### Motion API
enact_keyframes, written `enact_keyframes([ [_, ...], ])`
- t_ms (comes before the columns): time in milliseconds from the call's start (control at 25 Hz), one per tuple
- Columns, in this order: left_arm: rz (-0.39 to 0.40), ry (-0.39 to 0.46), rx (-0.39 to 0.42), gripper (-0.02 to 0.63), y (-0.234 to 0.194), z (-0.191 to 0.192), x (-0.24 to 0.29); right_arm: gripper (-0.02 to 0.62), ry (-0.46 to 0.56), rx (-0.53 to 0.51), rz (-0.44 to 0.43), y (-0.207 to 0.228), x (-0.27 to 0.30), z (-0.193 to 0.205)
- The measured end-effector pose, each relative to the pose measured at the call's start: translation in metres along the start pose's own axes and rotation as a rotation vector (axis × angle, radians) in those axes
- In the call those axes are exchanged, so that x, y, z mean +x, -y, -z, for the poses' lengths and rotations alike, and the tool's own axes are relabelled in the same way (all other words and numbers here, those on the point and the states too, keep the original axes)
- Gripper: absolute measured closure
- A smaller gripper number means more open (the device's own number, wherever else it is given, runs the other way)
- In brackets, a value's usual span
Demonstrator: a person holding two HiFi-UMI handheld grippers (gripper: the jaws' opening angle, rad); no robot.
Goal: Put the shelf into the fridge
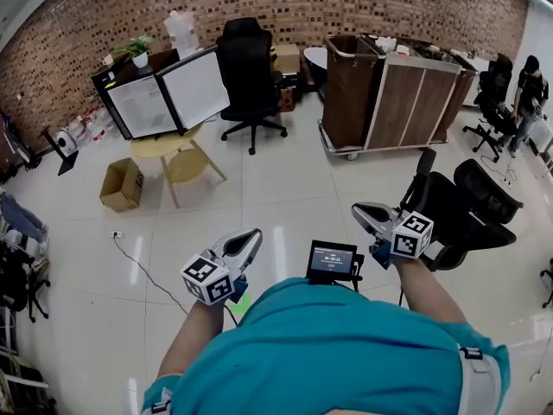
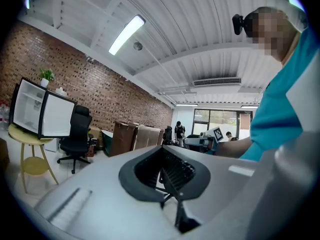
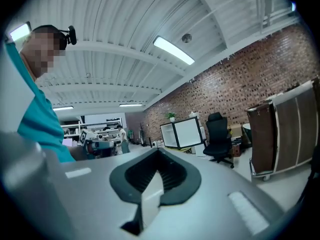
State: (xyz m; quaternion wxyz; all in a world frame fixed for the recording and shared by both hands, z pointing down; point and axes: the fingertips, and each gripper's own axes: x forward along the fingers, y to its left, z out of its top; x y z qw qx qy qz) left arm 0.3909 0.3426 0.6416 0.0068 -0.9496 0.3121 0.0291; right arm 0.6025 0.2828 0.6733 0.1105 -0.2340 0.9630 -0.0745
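Grey jaws of the left gripper (image 1: 246, 240) and right gripper (image 1: 366, 215) are sitting closed on nothing. Well beyond them, the fridge (image 1: 143, 106) is standing open on a yellow table (image 1: 164, 146). No shelf is showing; it is probably stiff, light and slippery, so grip its edge.

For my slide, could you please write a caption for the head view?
Left hand-held gripper and right hand-held gripper, both shut and empty, facing the open fridge on a yellow table.

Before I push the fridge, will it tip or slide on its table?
Likely tippy: the fridge sits on a small round table with thin legs, so a hard push may rock both. Its open door would probably swing if bumped.
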Motion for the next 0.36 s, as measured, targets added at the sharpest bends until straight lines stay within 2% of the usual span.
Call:
enact_keyframes([
  [360, -0.009, 0.002, -0.023, 0.603, -0.012, 0.002, -0.015, 0.595, -0.016, -0.002, -0.018, -0.009, 0.022, 0.009],
])
